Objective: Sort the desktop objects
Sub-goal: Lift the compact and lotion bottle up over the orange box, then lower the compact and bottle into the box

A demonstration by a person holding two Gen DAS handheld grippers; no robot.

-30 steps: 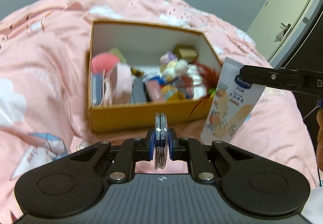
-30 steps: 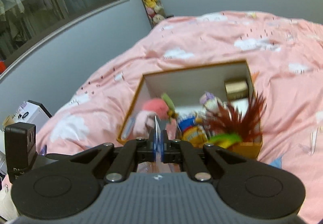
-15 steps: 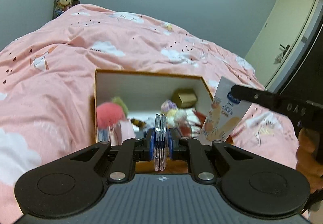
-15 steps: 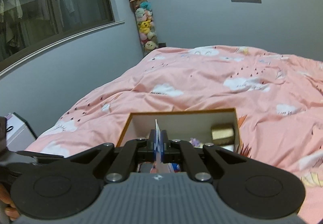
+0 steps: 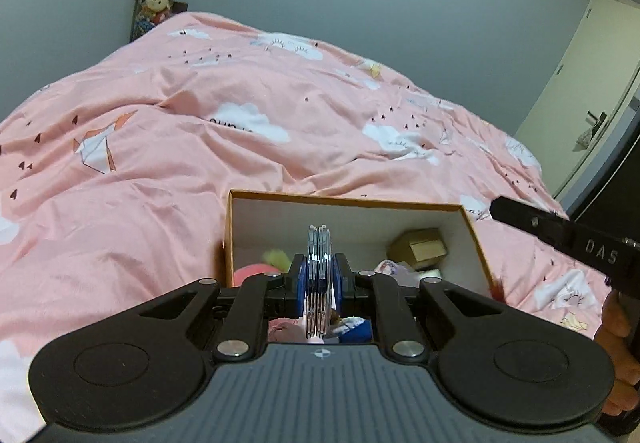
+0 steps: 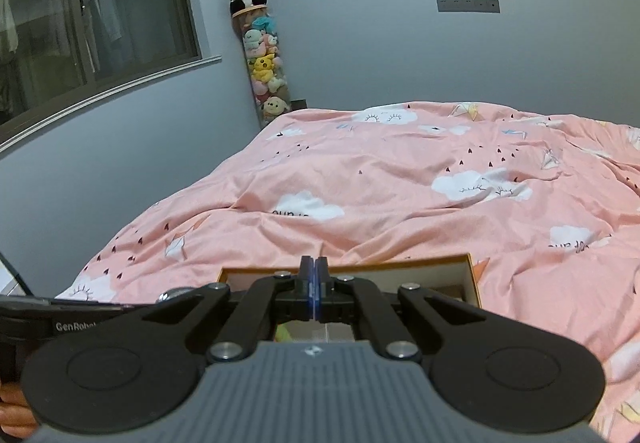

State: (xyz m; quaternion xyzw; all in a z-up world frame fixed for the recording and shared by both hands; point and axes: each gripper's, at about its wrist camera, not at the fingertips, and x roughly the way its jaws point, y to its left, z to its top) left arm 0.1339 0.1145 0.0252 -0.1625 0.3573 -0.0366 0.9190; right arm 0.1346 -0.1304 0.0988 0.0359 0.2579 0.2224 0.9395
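Left-wrist view showed the left gripper [image 5: 319, 285] clenched on a small stack of clear, round plastic discs [image 5: 319, 275], held upright on edge between its blue pads. Beyond them lay the open orange cardboard box with a white interior [image 5: 476, 239] on a pink cloud-print duvet [image 5: 160, 147]. Inside it a gold faceted box [image 5: 418, 247] sat in the far right corner, with a pink plush thing [image 5: 248, 275] and a yellow-green fuzzy item [image 5: 276, 257] toward the left; the rest was hidden by the tool. The right gripper [image 6: 314, 291] had its jaws pressed together, and nothing could be seen between them. Its black body reached in from the right edge of the left-wrist view, near the box's right wall.

My reading was that the discs were the item in hand and had not been dropped. To place them well, the stack should be carried over a bare patch of the box floor and lowered close before letting go, since thin discs on edge would likely roll or scatter. The right tool should keep clear of the box.
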